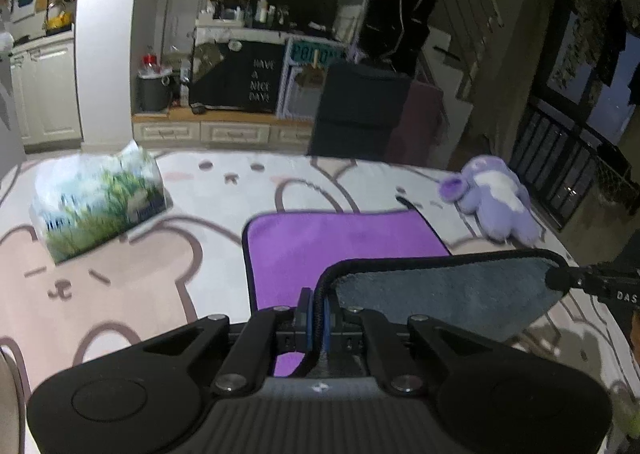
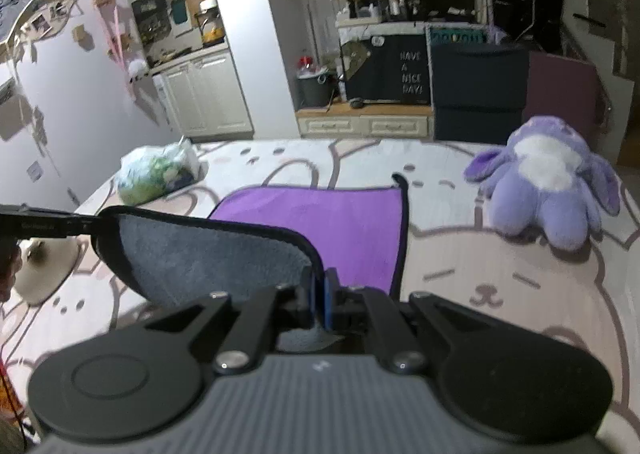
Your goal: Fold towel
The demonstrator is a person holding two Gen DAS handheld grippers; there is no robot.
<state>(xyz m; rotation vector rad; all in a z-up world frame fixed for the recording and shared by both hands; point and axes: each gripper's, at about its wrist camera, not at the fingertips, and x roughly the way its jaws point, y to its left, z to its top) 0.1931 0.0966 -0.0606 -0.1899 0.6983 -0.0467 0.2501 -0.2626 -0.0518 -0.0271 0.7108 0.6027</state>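
- The towel (image 1: 344,242) (purple on one face, grey on the other, with a dark bound edge) lies partly flat on the table cover (image 1: 120,286), its near edge lifted off the surface and stretched between the two grippers so the grey side shows.
- The left gripper (image 1: 318,314) is clenched on one lifted corner of the towel, the dark hem pinched between its blue pads.
- The right gripper (image 2: 320,302) is clamped on the other lifted corner in the same way.
- A purple plush toy (image 2: 548,182) sits on the cover well to the right of the towel.
- A plastic-wrapped pack (image 1: 96,202), possibly tissues (it is blurred), rests to the left.
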